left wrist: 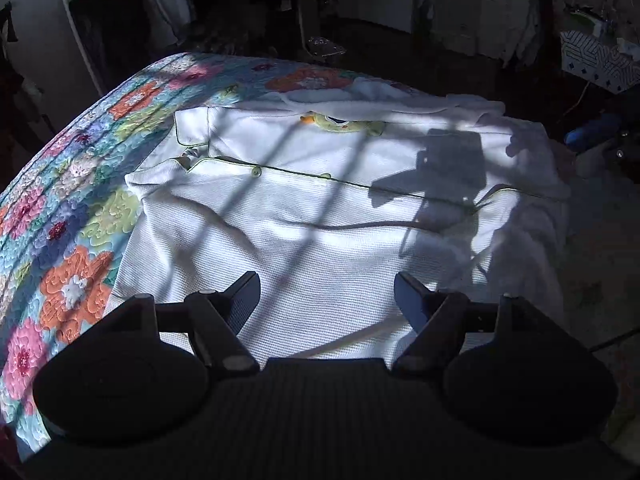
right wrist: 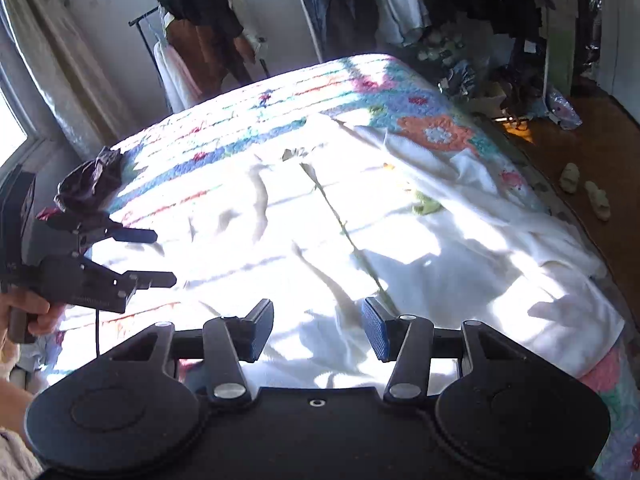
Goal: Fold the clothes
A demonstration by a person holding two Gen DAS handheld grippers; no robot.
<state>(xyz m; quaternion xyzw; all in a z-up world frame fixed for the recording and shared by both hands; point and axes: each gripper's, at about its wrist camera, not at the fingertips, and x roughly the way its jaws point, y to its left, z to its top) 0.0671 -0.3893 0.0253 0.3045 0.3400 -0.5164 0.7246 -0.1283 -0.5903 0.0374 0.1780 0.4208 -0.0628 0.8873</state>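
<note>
A white waffle-knit shirt with green piping and buttons (left wrist: 320, 208) lies spread flat on a floral quilt (left wrist: 80, 184), collar at the left. It also shows in the right wrist view (right wrist: 360, 232), washed out by sunlight. My left gripper (left wrist: 326, 300) is open and empty, hovering above the shirt's near part. My right gripper (right wrist: 318, 328) is open and empty above the shirt's near edge. The left gripper (right wrist: 160, 258) shows at the left in the right wrist view, held in a hand, jaws apart.
A dark crumpled item (right wrist: 90, 180) lies on the quilt (right wrist: 432, 128) at the left. Clothes racks (right wrist: 208, 32) stand behind the bed. Slippers (right wrist: 584, 188) lie on the wooden floor at the right. A patterned box (left wrist: 596, 60) sits at the far right.
</note>
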